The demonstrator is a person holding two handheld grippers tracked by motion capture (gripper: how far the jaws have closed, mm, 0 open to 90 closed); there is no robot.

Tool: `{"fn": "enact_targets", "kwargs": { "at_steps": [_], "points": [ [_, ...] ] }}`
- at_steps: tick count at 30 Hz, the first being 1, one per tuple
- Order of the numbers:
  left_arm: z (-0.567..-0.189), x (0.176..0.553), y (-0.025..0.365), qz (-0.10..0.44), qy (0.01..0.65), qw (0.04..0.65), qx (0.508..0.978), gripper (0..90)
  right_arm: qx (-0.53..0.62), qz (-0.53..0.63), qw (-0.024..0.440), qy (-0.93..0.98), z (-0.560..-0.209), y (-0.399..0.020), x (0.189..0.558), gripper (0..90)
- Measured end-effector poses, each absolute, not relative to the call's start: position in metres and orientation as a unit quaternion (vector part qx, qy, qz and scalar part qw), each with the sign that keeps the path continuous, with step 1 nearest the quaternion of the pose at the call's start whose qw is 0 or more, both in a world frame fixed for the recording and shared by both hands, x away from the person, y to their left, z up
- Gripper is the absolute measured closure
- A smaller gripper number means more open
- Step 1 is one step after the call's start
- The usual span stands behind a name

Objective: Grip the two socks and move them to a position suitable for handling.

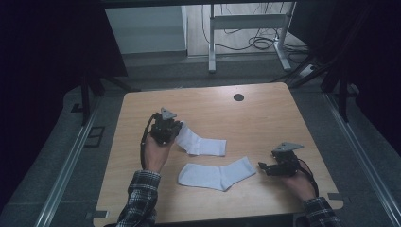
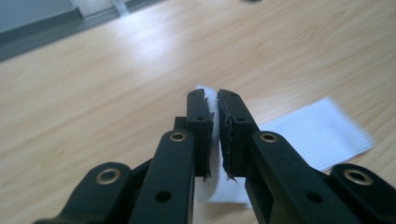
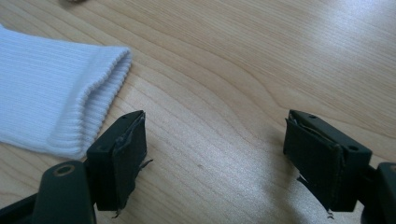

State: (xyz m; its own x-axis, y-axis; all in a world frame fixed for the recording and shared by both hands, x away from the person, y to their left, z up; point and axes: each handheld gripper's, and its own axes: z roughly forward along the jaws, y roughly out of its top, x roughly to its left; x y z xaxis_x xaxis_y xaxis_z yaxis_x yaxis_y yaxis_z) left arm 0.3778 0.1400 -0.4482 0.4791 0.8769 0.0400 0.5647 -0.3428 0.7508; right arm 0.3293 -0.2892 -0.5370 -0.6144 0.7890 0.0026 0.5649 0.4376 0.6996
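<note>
At the left, the left gripper (image 1: 176, 131) is seen pinching an edge of the upper white sock (image 1: 201, 143); the sock's gripped end is hidden behind the gripper body in the high view, and its far end is blurred in the left gripper view. A second white sock (image 1: 216, 174) lies flat nearer the person. At the right, the right gripper (image 1: 261, 167) is held spread wide just beside that sock's ribbed cuff (image 3: 100, 100), probably not touching it. The wooden table (image 1: 265, 118) stands in a dim room; a desk frame (image 1: 246, 21) with cables is cut off at the top

2 white socks (image 1: 203, 144) (image 1: 217, 174), 2 grippers (image 1: 176, 130) (image 1: 261, 166), 1 table (image 1: 265, 118).
</note>
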Motion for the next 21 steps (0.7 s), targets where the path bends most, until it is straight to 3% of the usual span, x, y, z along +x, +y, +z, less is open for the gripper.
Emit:
{"fn": "enact_targets", "kwargs": {
  "at_steps": [21],
  "points": [
    [-0.519, 0.360, 0.203, 0.206, 0.528, 0.292, 0.771, 79.5, 0.391, 0.333, 0.152, 0.844, -0.536, -0.289, 0.331, 17.3]
  ]
}}
